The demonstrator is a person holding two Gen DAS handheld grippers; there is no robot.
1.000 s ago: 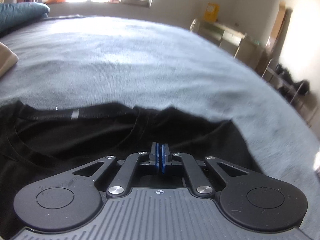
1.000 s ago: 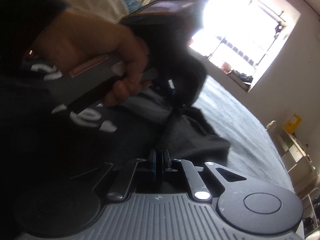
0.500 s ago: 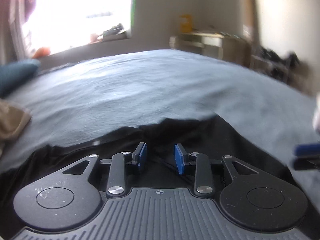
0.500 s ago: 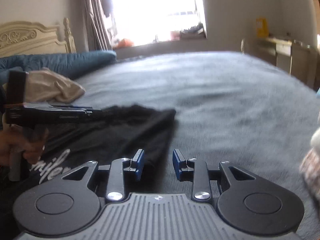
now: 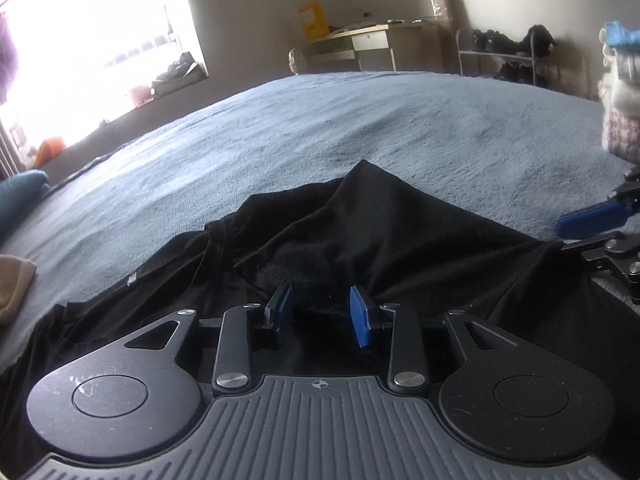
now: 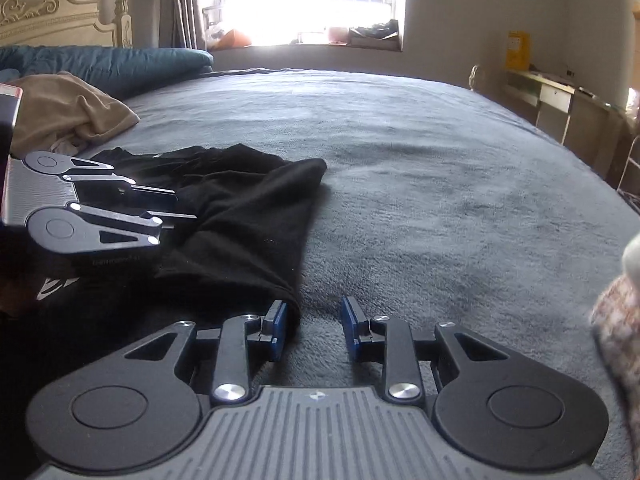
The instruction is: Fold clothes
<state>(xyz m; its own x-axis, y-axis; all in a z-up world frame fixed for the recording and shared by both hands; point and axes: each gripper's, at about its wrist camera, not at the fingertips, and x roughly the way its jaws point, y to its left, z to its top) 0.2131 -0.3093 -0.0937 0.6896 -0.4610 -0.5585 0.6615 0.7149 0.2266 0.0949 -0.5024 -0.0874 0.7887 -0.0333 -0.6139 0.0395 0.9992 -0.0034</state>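
I work in a home bedroom: a wide bed point(image 6: 440, 168) under a grey blanket, carved headboard point(image 6: 52, 12), teal pillow point(image 6: 120, 64), bright window point(image 6: 320, 0), desk point(image 5: 360, 46) and shoe rack point(image 5: 516, 56) by the wall.

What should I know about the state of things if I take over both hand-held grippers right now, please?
Left hand-held gripper: open, holding nothing, low over the black garment.
Right hand-held gripper: open, holding nothing, at the garment's right edge, over the grey bedspread.
The garment lies on the bedspread, partly doubled over with one flap laid across it, but bunched and wrinkled.
A tan garment sits in a heap near the teal pillow, untouched.
Done: apparently one fold, not tidy.
Left: smooth the flap, finish folding the black garment, then probably the tan one.
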